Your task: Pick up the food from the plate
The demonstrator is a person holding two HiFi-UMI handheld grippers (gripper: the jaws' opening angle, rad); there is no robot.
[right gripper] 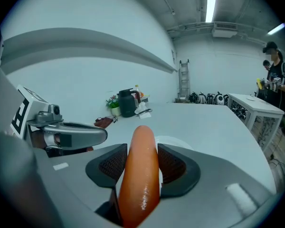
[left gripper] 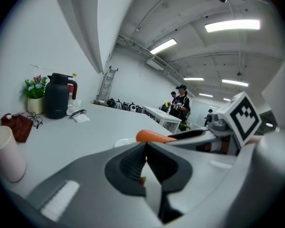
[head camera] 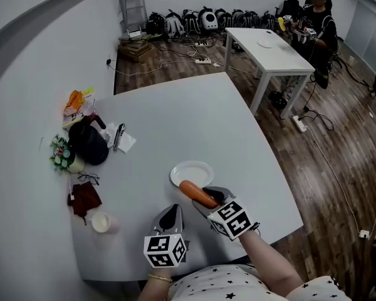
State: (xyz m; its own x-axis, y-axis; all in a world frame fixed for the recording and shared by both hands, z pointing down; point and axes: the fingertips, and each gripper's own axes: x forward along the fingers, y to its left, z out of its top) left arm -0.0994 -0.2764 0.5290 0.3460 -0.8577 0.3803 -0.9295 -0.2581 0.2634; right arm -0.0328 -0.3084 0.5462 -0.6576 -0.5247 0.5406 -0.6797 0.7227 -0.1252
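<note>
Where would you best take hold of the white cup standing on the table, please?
Around the middle of its wall, coming in level from the side: the white cup stands upright and round, with bare table between it and the left tongs. Those tongs, shut and empty, are nearest.

Floor: dark wood planks, right side of the head view.
Walls: plain white, left.
Furniture: white table, upper right; ladder, top centre.
Light: ceiling strips.
</note>
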